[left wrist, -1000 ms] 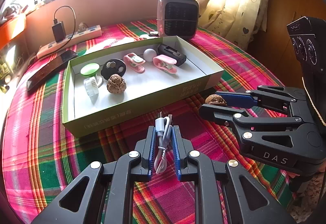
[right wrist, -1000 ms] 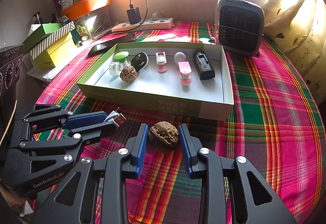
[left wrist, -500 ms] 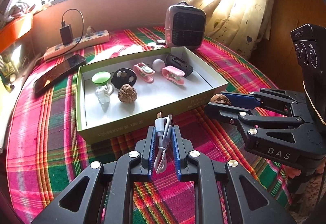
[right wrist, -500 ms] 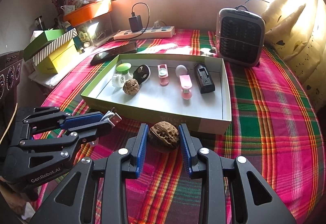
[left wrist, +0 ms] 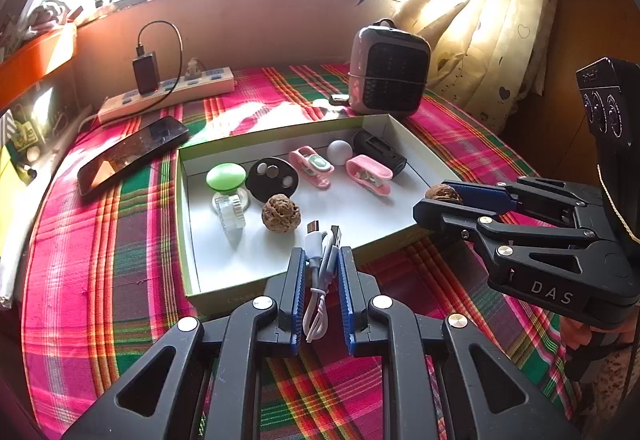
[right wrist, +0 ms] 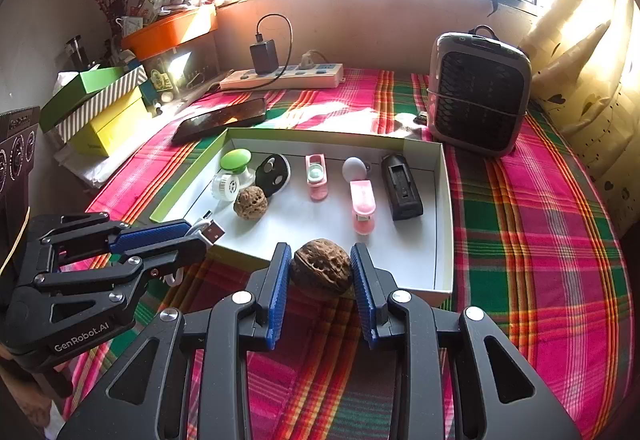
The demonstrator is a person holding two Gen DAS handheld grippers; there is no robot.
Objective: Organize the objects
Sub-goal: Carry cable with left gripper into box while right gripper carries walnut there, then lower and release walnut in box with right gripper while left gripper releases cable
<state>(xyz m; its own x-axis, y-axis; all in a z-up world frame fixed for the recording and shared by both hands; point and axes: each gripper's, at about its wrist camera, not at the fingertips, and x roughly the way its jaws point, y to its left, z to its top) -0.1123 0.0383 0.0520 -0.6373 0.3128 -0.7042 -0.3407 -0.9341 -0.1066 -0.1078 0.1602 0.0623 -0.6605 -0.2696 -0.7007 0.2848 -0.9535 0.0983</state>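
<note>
We see a woven plaid tablecloth (right wrist: 540, 240) under a matt cardboard box (right wrist: 444, 207). The walnut (right wrist: 322, 268) looks rough and wrinkled, the phone (left wrist: 132, 153) glossy, the cable (left wrist: 320, 260) smooth white plastic, and the curtain (left wrist: 492, 19) thin cloth.

**Plaid-covered table and what sits on it**

Table (right wrist: 540, 240) with pink/green plaid cloth. On it: open shallow green box (right wrist: 444, 224) in the middle, black phone (right wrist: 224, 117) lying flat just behind its left corner, white power strip (right wrist: 284, 77) along the far edge, small grey heater (right wrist: 478, 95) upright beside the box's far right corner.
</note>
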